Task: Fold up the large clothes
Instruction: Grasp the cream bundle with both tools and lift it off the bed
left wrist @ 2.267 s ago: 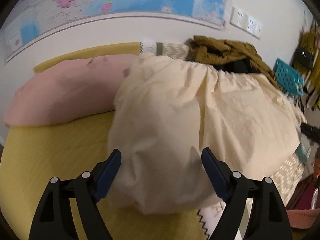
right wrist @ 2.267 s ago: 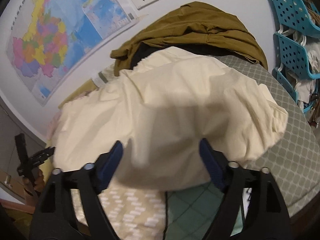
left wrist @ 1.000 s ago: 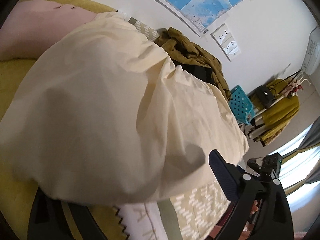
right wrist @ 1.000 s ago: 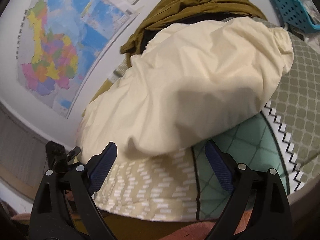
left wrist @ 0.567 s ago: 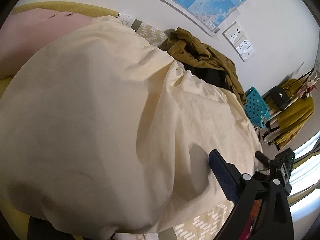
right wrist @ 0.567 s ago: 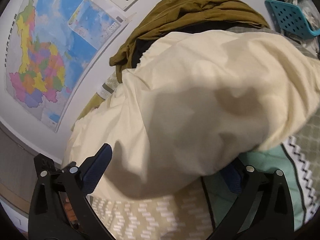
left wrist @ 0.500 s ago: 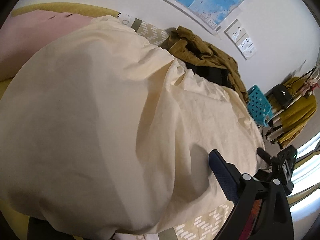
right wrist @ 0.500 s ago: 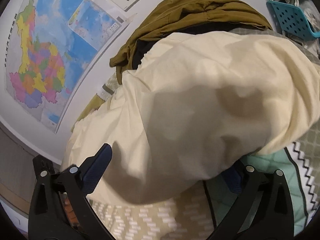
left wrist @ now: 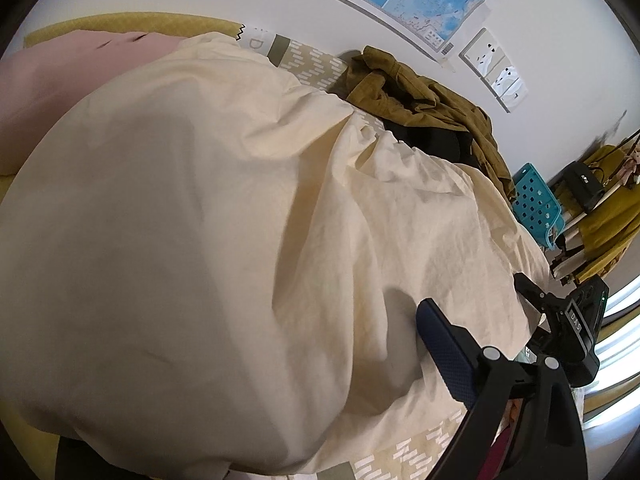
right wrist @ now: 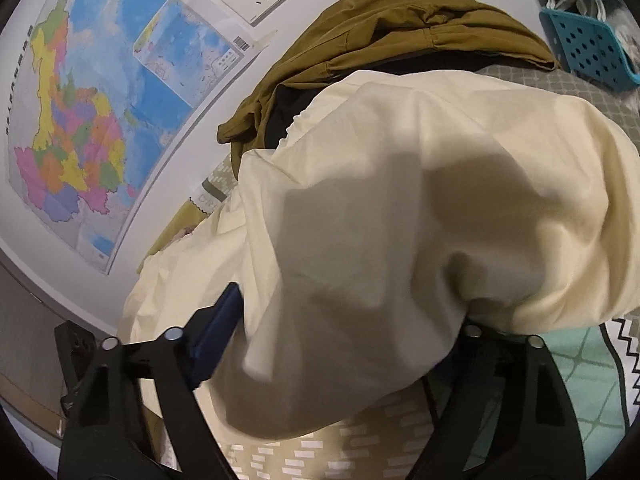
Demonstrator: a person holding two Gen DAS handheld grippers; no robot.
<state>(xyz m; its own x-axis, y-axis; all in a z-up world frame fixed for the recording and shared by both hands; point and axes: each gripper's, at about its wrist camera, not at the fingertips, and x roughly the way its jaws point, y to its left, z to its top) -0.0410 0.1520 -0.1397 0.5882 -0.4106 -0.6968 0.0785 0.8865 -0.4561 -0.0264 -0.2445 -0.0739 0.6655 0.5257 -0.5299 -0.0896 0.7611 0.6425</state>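
Two claws at near edge of cream cotton garment spread on bed. Right claw jaws wide, just been closing, cloth draped between. Left claw: cloth covers one finger, state unclear.

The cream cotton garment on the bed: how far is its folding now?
Done: no flat fold shows; the cream cotton garment lies in a puffed heap on the patterned bed cover. In hand: the left gripper and right gripper stand wide around its near edge; the right jaws have just been closing, cloth between them. Still to do: flattening, folding, then the olive-brown crumpled garment behind.
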